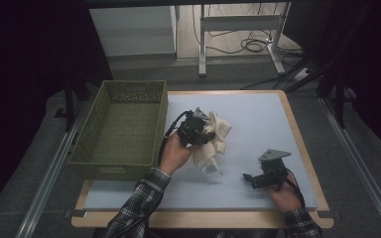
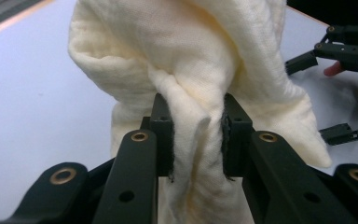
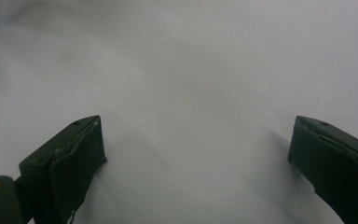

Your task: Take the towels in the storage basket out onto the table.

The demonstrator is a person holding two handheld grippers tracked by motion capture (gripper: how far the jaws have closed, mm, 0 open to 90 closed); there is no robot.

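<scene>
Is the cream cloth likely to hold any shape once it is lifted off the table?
Probably not: the cloth bunches into soft folds between the left gripper pads and droops below it, so it looks floppy. It seems light, and unlikely to slip.

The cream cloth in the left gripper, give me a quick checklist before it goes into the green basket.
1. Grip: left gripper shut on the cream cloth, a fold pinched between the pads: ok.
2. Cloth clear of the table: cannot tell, its lower end hangs near the surface.
3. Green basket open beside the left hand: ok.
4. Basket inside free of other things: ok.
5. Right gripper open, apart from the cloth: ok.
</scene>
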